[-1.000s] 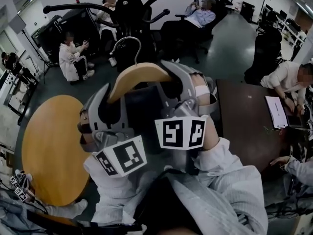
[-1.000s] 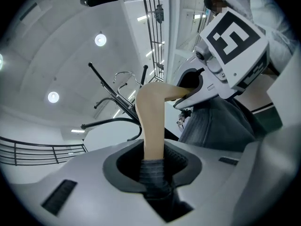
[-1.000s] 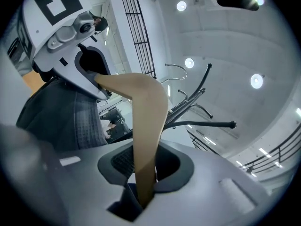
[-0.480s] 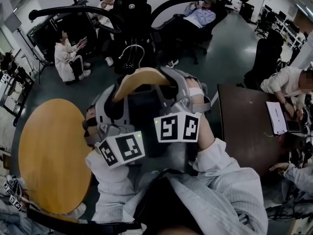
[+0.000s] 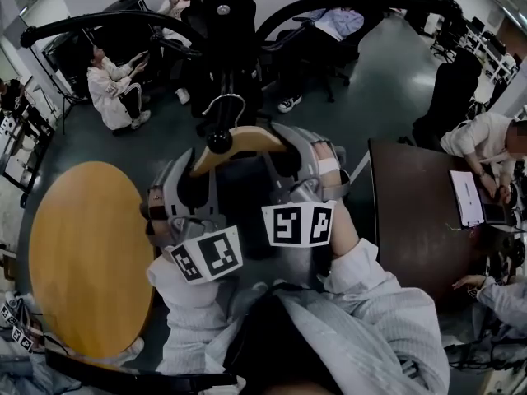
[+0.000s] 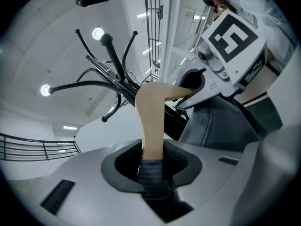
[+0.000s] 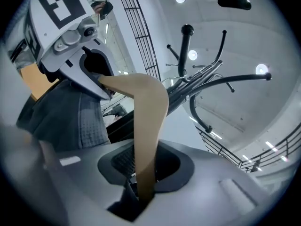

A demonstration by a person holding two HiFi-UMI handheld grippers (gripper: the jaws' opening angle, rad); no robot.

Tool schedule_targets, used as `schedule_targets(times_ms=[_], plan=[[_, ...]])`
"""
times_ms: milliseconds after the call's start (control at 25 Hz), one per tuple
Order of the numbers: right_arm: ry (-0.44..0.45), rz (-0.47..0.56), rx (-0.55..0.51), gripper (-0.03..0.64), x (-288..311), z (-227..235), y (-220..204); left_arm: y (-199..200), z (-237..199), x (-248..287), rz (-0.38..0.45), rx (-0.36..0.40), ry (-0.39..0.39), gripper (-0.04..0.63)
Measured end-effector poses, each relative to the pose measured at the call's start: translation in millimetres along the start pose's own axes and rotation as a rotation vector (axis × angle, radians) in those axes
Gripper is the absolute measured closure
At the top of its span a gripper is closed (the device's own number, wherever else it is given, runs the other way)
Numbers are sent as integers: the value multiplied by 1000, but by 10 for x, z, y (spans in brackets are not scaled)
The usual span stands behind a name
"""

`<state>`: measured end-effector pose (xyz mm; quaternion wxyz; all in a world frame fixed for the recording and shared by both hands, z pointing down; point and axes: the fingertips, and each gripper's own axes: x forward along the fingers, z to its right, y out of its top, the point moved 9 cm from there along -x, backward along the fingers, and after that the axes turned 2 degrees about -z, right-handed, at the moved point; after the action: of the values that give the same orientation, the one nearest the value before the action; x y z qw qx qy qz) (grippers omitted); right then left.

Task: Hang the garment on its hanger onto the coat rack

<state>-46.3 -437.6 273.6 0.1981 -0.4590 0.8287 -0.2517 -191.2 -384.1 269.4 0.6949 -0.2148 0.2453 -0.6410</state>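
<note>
I am holding my two tongs side by side at chest height, because the load is wide and would swing from a single grip. My left gripper (image 6: 153, 166) is pinching the 9 o'clock end of the wooden hanger (image 5: 240, 141), with a fold of dark cloth caught between the pads along with the wood. My right gripper (image 7: 143, 182) is clamping the 3 o'clock end, again with cloth bunched under the wood. Neither pair of jaws is pressed fully together, since wood and fabric are filling the gap. Gripping both shoulders is, I judge, what is levelling the bar and leaving its middle free. The garment (image 6: 214, 126) is draping down from the bar between my two tools, so its weight is hanging toward me and away from the rack. The metal hook (image 5: 224, 104) is pointing out at 12 o'clock, which is why I am pushing the hanger ahead of the tongs rather than lifting from above. Just in front of the wood, a ball-tipped peg (image 5: 218, 139) of the coat rack (image 5: 224, 31) is standing close under the hook; I cannot tell whether the hook is touching it. Farther off, the round table (image 5: 82, 253) is lying at 8 o'clock and a dark desk (image 5: 412, 212) at 3 o'clock, both well apart from the rack.
</note>
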Motion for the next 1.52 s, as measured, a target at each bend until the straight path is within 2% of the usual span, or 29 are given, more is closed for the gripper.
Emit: schedule_targets(times_ms=[120, 280, 400, 560, 640, 760, 920, 960, 1080, 1120, 1200, 1360, 1520], plan=[[53, 36, 32, 534, -31, 13, 15, -19, -18, -38, 4, -9, 0, 500], [114, 77, 50, 508, -137, 61, -18, -6, 5, -105, 18, -14, -62, 481], [127, 88, 35, 503, -261, 80, -62, 29, -12, -193, 25, 2, -112, 471], [126, 93, 63, 502, -439, 104, -129, 96, -61, -358, 65, -24, -119, 468], [124, 100, 122, 500, -528, 131, -123, 157, -109, -450, 97, -87, -108, 468], [116, 107, 267, 500, -623, 229, -88, 259, -176, -549, 117, -253, -49, 469], [37, 86, 480, 526, -817, 377, -97, 404, -113, -666, 165, -439, 9, 472], [24, 78, 513, 546, -866, 382, -117, 446, -55, -668, 183, -487, -17, 481], [9, 52, 558, 599, -964, 324, -174, 550, 152, -601, 215, -646, -182, 581], [5, 43, 572, 614, -993, 300, -186, 576, 210, -575, 226, -689, -223, 586], [1, 32, 625, 615, -1065, 266, -211, 616, 332, -535, 235, -734, -268, 591], [31, 7, 738, 615, -1203, 209, -362, 669, 640, -459, 180, -758, -333, 591], [25, -49, 792, 615, -1332, 181, -531, 720, 870, -378, 166, -784, -370, 591]])
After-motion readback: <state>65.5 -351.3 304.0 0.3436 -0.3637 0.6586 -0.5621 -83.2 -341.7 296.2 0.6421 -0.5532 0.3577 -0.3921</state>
